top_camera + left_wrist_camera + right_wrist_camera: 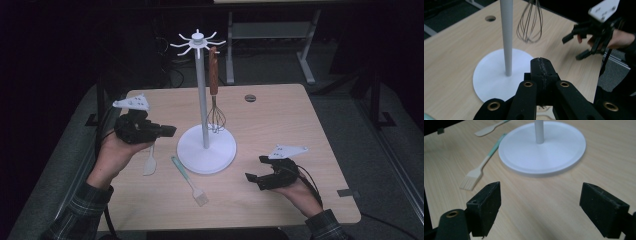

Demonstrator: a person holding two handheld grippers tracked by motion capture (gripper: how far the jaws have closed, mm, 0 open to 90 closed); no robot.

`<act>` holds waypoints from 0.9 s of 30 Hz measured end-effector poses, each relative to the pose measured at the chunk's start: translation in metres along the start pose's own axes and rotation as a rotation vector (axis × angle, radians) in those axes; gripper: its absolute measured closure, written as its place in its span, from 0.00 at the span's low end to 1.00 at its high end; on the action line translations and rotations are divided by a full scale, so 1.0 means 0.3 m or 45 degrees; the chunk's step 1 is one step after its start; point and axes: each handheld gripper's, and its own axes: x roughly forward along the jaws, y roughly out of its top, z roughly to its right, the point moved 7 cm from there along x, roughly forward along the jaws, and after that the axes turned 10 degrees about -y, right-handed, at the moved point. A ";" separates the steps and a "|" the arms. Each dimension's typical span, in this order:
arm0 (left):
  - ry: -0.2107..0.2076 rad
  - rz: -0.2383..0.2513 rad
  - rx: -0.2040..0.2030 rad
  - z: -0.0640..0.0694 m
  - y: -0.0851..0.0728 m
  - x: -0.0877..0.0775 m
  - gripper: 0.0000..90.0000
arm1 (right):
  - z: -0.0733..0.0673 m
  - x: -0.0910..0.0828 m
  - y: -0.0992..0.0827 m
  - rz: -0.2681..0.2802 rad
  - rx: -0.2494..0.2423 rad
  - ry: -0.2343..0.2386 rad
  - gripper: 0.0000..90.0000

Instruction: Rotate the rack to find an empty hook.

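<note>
A whisk (213, 80) with a brown handle hangs over the middle of the table (280, 130). A small round hole (250, 98) sits near the table's far edge.

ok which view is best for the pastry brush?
Right gripper view: the pastry brush shows close, bristles and green handle clear. The high view shows the whole brush small beside the stand base; the left gripper view gives nothing usable.

My grippers are black, left (167, 131) and right (254, 179), my sleeves (82, 210) plaid. White stand (206, 147), brown-handled whisk (215, 105), mint-handled brush (190, 181), cream spatula (149, 164), pale wood table (280, 125).
</note>
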 end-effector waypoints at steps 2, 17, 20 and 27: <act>-0.001 0.010 0.018 0.001 0.036 -0.013 1.00 | 0.004 0.010 -0.026 -0.027 0.012 -0.011 0.18; -0.024 0.085 0.129 0.041 0.313 -0.105 1.00 | 0.018 0.038 -0.108 -0.110 0.051 -0.046 0.16; -0.021 0.096 0.146 0.045 0.362 -0.115 1.00 | 0.023 0.045 -0.114 -0.116 0.052 -0.048 0.16; -0.011 0.123 0.182 0.068 0.460 -0.134 1.00 | 0.028 0.058 -0.125 -0.129 0.049 -0.064 0.16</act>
